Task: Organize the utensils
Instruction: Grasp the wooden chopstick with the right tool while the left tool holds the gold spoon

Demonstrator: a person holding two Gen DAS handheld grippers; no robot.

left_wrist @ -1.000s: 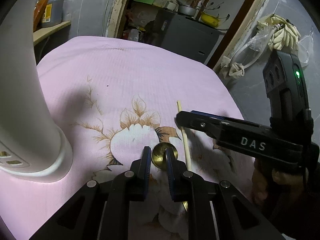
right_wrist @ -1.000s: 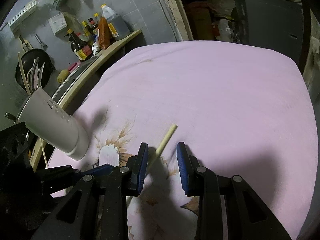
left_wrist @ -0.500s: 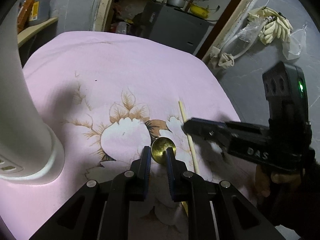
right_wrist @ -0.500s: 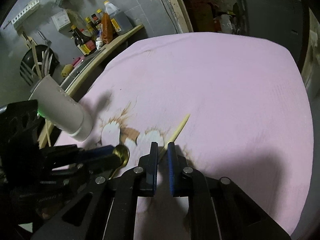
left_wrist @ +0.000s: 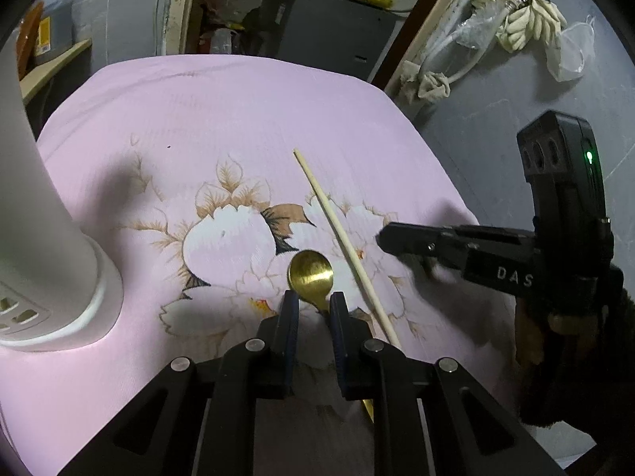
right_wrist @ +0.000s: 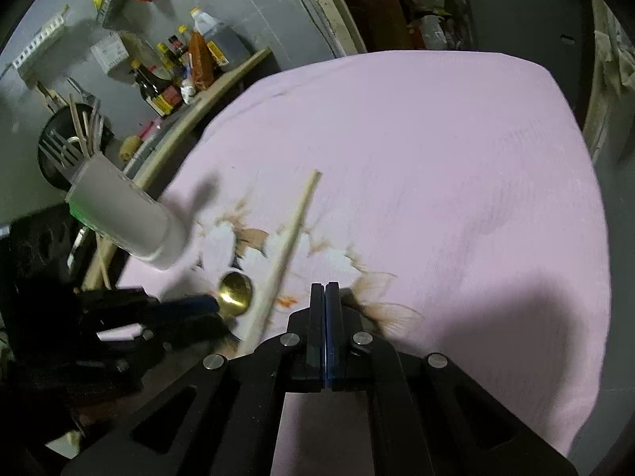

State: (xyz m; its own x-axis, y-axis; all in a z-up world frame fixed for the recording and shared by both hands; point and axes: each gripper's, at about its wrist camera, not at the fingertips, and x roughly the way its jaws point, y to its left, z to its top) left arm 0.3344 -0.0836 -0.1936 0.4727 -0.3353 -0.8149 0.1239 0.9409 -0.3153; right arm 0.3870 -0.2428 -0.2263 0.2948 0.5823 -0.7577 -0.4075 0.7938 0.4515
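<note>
The gold spoon [left_wrist: 310, 273] lies on the pink-clothed desk [left_wrist: 246, 119], its neck pinched by the left gripper [left_wrist: 313, 309]. Just right of it lies the chopstick [left_wrist: 345, 246]. Beyond that, the right gripper [right_wrist: 324, 297] has just closed its fingers on nothing. The white holder [left_wrist: 51, 261] stands left of the spoon.

both wrist cams tilted down, close over the pink cloth [left_wrist: 246, 111], left one facing the doorway, both catching the chopstick [left_wrist: 341, 234] and spoon [right_wrist: 235, 292]
</note>
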